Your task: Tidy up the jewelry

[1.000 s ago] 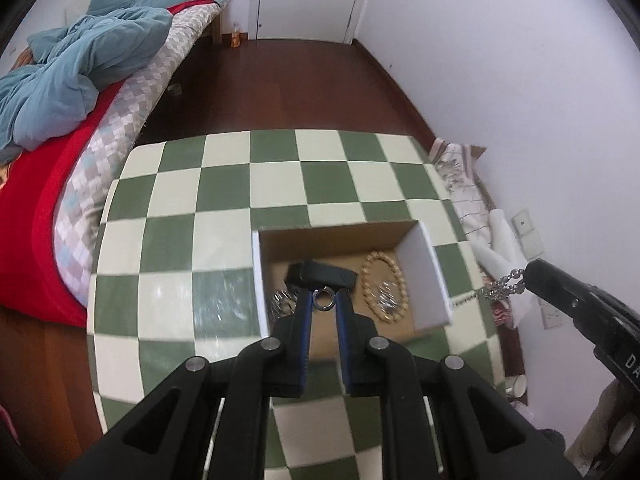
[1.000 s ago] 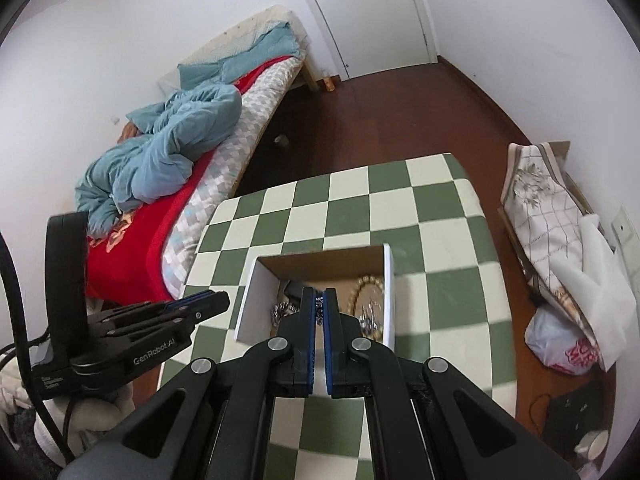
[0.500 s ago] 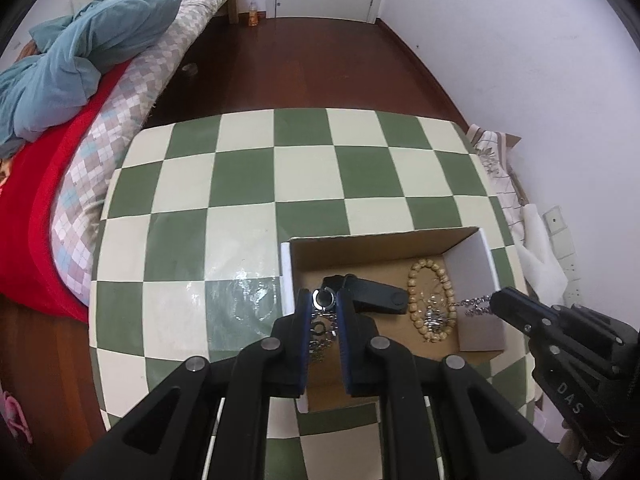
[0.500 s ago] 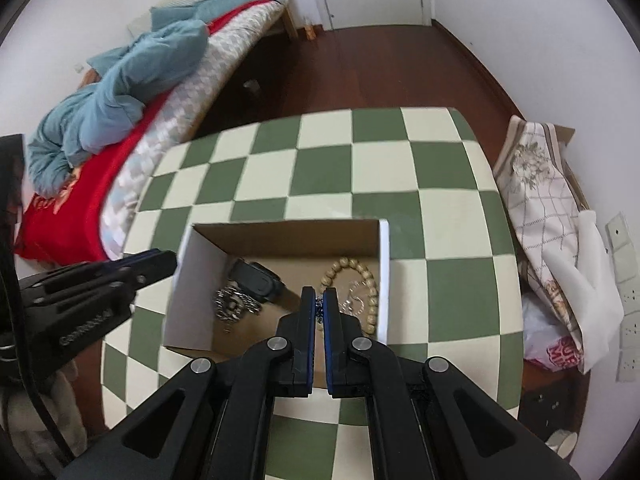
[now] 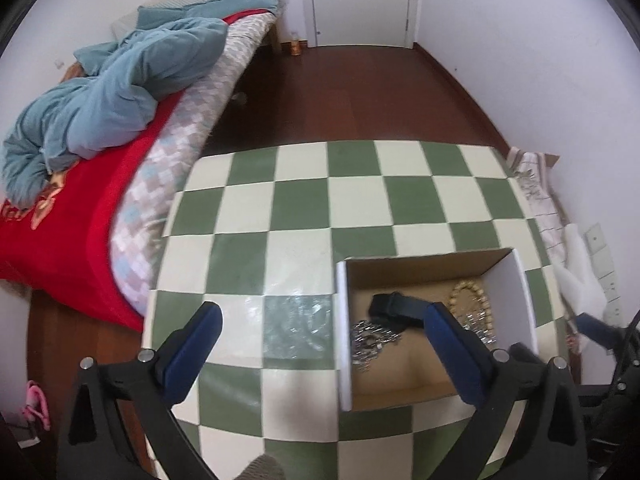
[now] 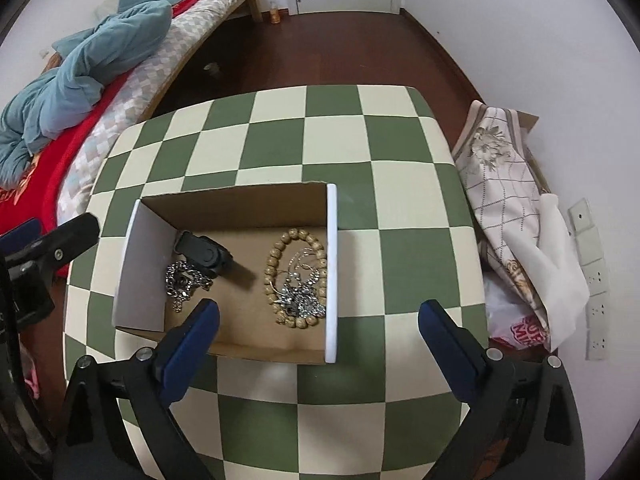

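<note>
Two hand-held grippers are in view, both with jaws spread wide and holding nothing. The right hand-held gripper (image 6: 318, 318) hangs above the near edge of the cardboard box (image 6: 331, 272), its blue-padded fingers (image 6: 192, 336) straddling the box's near rim. The left hand-held gripper (image 5: 320, 332) is positioned to the left of the box (image 5: 343, 320), one finger over the checkered surface (image 5: 280, 208) and the other over the box interior.

The box sits open on the green-and-cream checkered surface (image 6: 340, 140), towards its near side. Contents, seen from the right wrist view: a wooden bead bracelet (image 6: 276, 256) lies against the right wall, with a silver chain piece (image 6: 302, 292) heaped on and inside its loop. A second silver chain (image 6: 184, 280) lies near the left wall, touching a black strap-like item (image 6: 204, 254) that rests just behind it. Exact make-up of the silver pieces cannot be told.

Beyond the surface, a dark wood floor (image 6: 340, 48) runs to a white door (image 5: 360, 0). A bed (image 5: 80, 184) with red cover and a blue quilt (image 5: 116, 92) stands left. A folded patterned cloth (image 6: 500, 184) lies right of the surface.
</note>
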The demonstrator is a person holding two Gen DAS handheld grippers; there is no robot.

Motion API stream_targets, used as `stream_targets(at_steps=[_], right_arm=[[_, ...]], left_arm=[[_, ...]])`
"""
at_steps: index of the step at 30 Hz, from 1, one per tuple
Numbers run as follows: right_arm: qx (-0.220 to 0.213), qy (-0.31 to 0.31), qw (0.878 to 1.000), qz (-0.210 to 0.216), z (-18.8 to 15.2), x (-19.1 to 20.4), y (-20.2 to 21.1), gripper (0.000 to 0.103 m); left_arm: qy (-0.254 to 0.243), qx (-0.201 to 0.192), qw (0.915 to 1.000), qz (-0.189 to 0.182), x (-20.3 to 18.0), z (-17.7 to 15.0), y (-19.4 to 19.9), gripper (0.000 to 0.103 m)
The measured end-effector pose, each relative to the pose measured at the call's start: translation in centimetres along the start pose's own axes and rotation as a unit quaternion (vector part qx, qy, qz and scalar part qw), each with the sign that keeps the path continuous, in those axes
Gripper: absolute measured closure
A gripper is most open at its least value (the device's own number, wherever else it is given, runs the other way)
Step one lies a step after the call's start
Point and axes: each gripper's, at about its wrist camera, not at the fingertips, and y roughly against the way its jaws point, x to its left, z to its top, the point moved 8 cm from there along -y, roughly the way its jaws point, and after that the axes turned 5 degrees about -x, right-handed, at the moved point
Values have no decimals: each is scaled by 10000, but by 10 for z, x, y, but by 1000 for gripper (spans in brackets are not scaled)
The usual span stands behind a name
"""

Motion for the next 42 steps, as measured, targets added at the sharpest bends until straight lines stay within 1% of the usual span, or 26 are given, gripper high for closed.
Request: stream_targets(at_steps=[4, 9, 12, 15, 22, 31, 37, 42], right_arm=[[-22, -21, 9999, -108, -4, 0, 5, 2], [-124, -77, 9998, -166, -12, 0, 22, 0], [-203, -172, 9996, -134, -19, -1, 39, 0], [-349, -206, 9990, -172, -29, -2, 62, 0], [-844, -204, 9958, -287, -51, -6, 143, 0], [-1578, -223, 9864, -396, -79, -11, 265, 0], [-1955, -202, 9795, -440, -95, -14, 335, 0], [-2109, -220, 9760, -502, -103, -19, 373, 0]], left_arm=[[81, -16, 9999, 63, 5, -12, 4, 0], [231, -70, 9996, 117, 13, -25, 20, 0], [364, -120, 9992, 111, 16, -35, 40, 0], [414, -258, 9987, 143, 18, -42, 63, 0], [462, -702, 9964, 144, 23, -57, 140, 0], [345, -1168, 9925, -112, 11, -78, 243, 0], [382, -1333, 9901, -239, 4, -85, 295, 0], [366, -1326, 9902, -228, 3, -85, 320, 0]])
